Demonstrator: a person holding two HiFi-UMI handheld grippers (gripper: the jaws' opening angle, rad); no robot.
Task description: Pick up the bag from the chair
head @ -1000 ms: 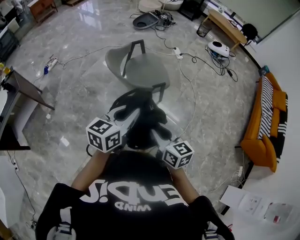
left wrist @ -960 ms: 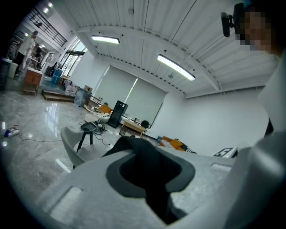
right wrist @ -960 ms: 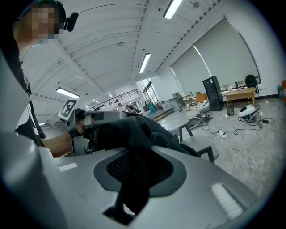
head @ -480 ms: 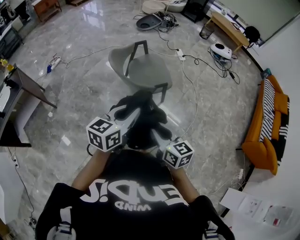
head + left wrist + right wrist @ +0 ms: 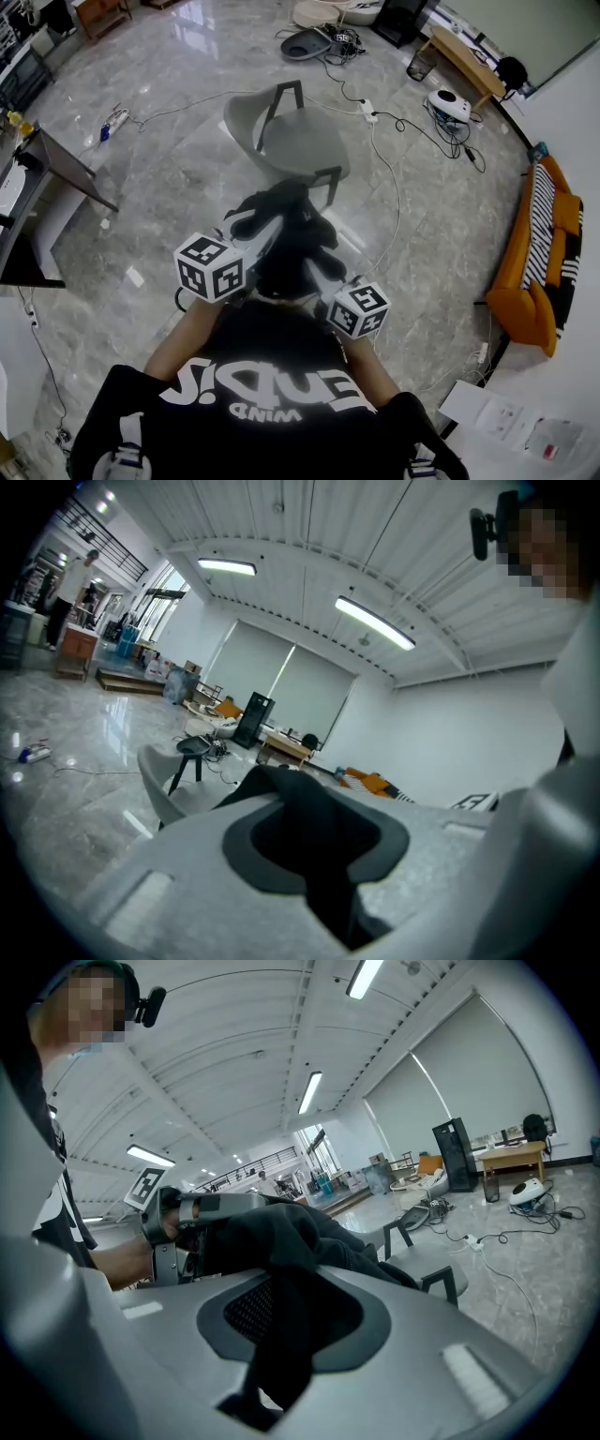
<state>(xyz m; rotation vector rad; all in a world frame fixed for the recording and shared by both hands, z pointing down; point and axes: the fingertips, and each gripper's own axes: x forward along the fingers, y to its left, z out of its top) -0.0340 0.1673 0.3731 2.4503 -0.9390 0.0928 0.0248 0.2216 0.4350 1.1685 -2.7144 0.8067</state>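
Observation:
The black bag (image 5: 286, 239) hangs in the air between my two grippers, in front of my chest and clear of the grey chair (image 5: 295, 141). My left gripper (image 5: 246, 246) is shut on one side of the bag (image 5: 314, 832), its fabric pinched between the jaws. My right gripper (image 5: 317, 272) is shut on the other side of the bag (image 5: 281, 1326), with black cloth spilling through its jaws. The chair seat is bare and stands beyond the bag. In the right gripper view the left gripper (image 5: 202, 1213) shows across the bag.
Cables and a power strip (image 5: 366, 108) trail over the marble floor behind the chair. A dark desk (image 5: 52, 173) stands at the left, an orange sofa (image 5: 539, 262) at the right, a white robot vacuum (image 5: 448, 105) far back. Papers (image 5: 506, 417) lie at bottom right.
The chair has slid slightly farther away and to the right in the head view as I back off. Both grippers keep their hold on the bag.

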